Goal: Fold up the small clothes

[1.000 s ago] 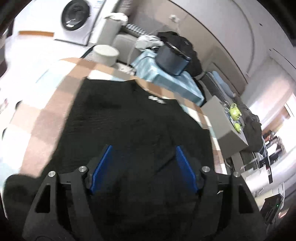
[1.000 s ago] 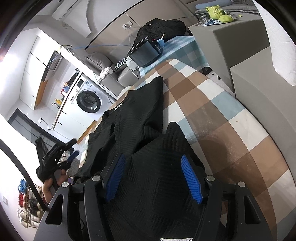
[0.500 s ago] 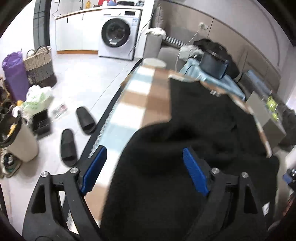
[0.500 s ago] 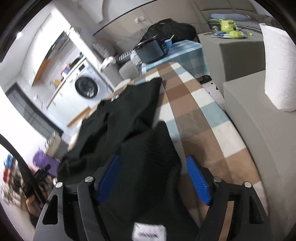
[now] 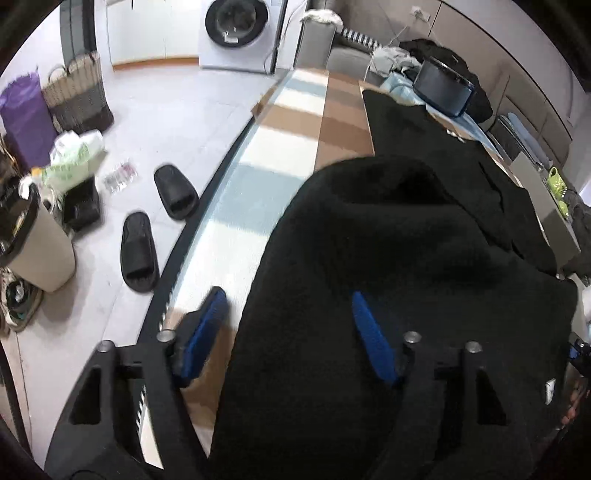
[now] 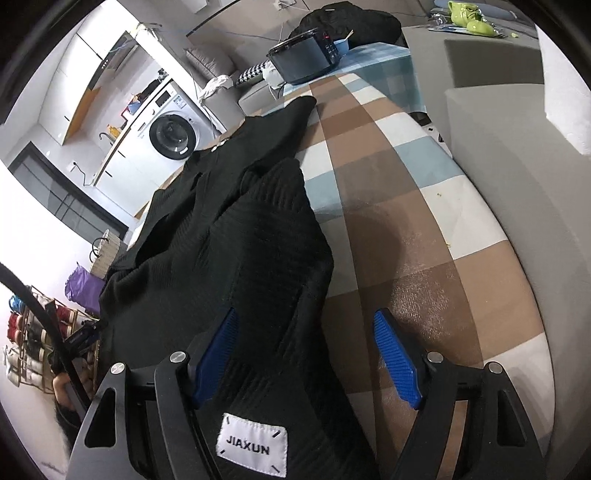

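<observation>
Table point(image 6: 424, 206): covered with a checked cloth of brown, white and pale blue squares; long edge curving past the floor in the left wrist view.
Sweater point(image 6: 229, 236): black knit, spread along the table's left half in the right wrist view, one flap bunched and folded over itself toward the camera — white sewn label point(image 6: 252, 445) reading JIAXUN at the near hem.
Washing machine point(image 5: 240, 33): white, round dark door, against the far wall beyond the table's end.
Cooker point(image 6: 306, 57): dark, round, on a blue checked cloth past the table's far end.
Basket point(image 5: 75, 92): woven, on the floor beside a purple bag.
Slippers point(image 5: 155, 225): two, black, on the pale floor just beside the table edge.
Left gripper point(image 5: 288, 332): jaws just been closing; blue pads astride the sweater's near edge, left pad over bare cloth and apart from the knit, right pad against the fabric's top — not clenched, nothing pinched.
Right gripper point(image 6: 310, 354): jaws just been opening; released, left pad beside the sweater's folded flap, right pad over bare brown check, fabric lying loose between.
</observation>
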`<move>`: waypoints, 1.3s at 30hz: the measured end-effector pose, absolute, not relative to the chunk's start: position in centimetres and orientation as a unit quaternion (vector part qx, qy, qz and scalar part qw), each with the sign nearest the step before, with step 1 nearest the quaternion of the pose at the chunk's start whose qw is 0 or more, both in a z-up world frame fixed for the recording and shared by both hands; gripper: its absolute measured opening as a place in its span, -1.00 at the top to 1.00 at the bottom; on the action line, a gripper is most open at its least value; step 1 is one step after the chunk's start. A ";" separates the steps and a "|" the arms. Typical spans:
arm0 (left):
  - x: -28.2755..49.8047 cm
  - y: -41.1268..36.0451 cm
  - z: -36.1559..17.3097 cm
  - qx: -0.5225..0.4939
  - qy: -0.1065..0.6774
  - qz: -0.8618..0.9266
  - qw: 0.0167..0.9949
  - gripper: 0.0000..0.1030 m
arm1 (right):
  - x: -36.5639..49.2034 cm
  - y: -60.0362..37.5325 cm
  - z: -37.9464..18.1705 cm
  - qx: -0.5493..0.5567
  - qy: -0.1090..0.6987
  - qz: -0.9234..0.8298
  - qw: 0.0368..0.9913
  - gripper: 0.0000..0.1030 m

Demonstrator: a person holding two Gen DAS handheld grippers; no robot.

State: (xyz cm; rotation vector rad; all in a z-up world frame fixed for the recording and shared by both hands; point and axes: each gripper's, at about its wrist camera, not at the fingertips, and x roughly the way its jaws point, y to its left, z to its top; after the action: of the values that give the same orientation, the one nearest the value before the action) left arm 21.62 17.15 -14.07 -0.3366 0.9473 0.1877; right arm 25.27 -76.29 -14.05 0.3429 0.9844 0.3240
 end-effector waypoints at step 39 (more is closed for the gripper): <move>27.4 18.6 -10.0 -0.233 0.387 0.048 0.891 0.92 | 32.0 -76.0 -8.4 0.210 0.358 0.131 0.901 0.91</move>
State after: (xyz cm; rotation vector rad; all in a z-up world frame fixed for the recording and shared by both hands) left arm 27.44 18.61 -9.96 -0.4834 0.8037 0.1004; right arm 32.01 -75.95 -8.39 0.4337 0.7402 0.2712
